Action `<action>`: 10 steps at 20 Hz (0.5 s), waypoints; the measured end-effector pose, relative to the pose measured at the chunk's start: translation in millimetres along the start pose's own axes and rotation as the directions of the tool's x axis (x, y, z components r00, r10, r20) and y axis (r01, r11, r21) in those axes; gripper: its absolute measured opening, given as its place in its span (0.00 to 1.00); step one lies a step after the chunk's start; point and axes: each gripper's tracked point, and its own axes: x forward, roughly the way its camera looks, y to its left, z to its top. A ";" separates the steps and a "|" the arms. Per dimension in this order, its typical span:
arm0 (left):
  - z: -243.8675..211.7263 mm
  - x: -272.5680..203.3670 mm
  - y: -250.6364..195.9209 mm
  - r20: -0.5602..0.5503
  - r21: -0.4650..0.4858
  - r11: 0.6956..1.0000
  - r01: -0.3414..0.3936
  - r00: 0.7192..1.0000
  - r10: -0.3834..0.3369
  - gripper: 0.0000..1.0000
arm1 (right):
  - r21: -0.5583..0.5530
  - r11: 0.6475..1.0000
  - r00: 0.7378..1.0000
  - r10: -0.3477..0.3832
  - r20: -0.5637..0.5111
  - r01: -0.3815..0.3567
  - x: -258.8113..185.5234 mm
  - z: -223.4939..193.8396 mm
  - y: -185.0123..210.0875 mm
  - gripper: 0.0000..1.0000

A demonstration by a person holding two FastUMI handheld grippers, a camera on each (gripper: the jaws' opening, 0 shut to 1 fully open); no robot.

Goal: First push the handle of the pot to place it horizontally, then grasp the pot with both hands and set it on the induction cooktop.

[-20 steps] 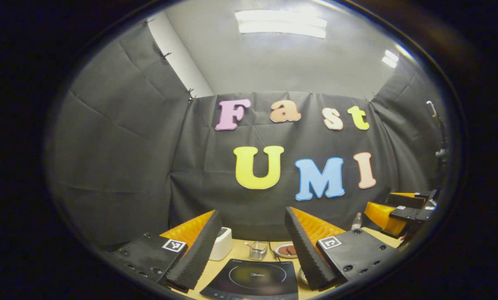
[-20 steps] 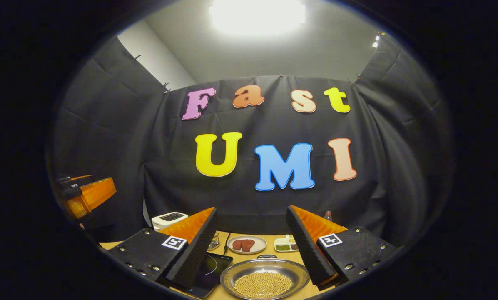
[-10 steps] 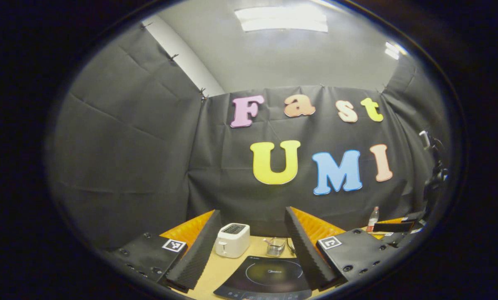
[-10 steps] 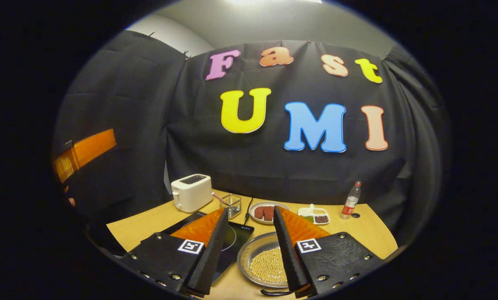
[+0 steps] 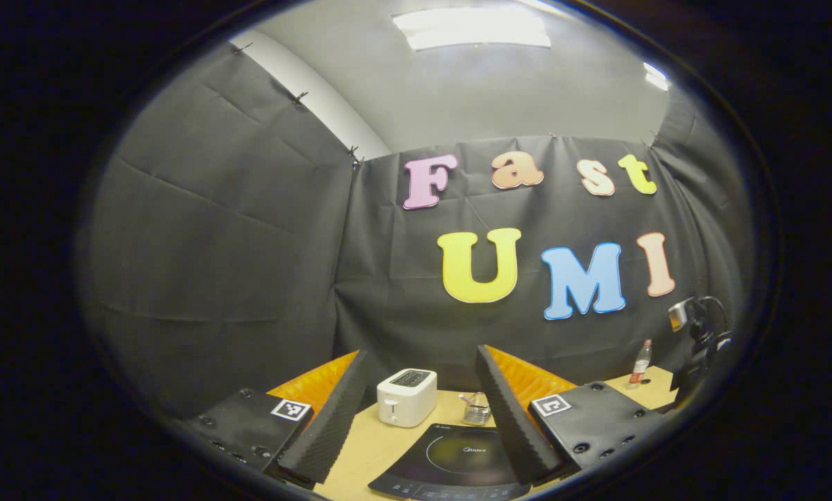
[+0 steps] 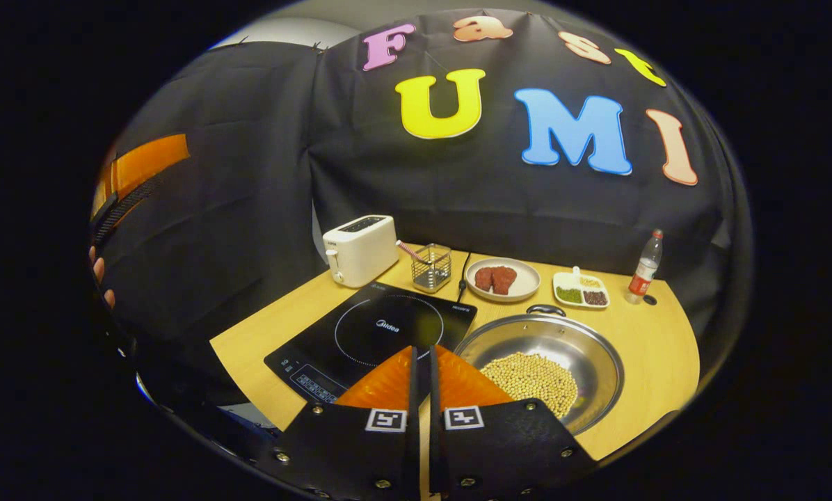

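The right gripper [image 6: 421,362] has just closed its fingers and dipped, readying a push; the round steel pot of beans [image 6: 542,367] sits just right of them, beside the black induction cooktop [image 6: 374,332]. The left gripper [image 5: 423,410] hovers spread open.

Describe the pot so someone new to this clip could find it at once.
On the wooden table, look just right of the black induction cooktop. The pot is the wide, shallow steel pan sitting there. Unlike the small plates behind it, it is shiny metal and holds a heap of pale yellow beans.
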 end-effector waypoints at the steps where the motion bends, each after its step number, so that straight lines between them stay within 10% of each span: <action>1: -0.4 -1.4 -0.7 0.000 0.003 1.000 -0.002 1.000 0.002 1.00 | 0.016 1.000 0.998 0.026 -0.049 -0.025 6.4 -12.0 1.7 0.06; 10: -3.4 -3.0 -1.3 -0.012 0.005 0.999 -0.035 0.999 0.035 1.00 | 0.069 0.997 0.944 0.062 -0.325 -0.041 27.3 -100.7 -12.7 0.06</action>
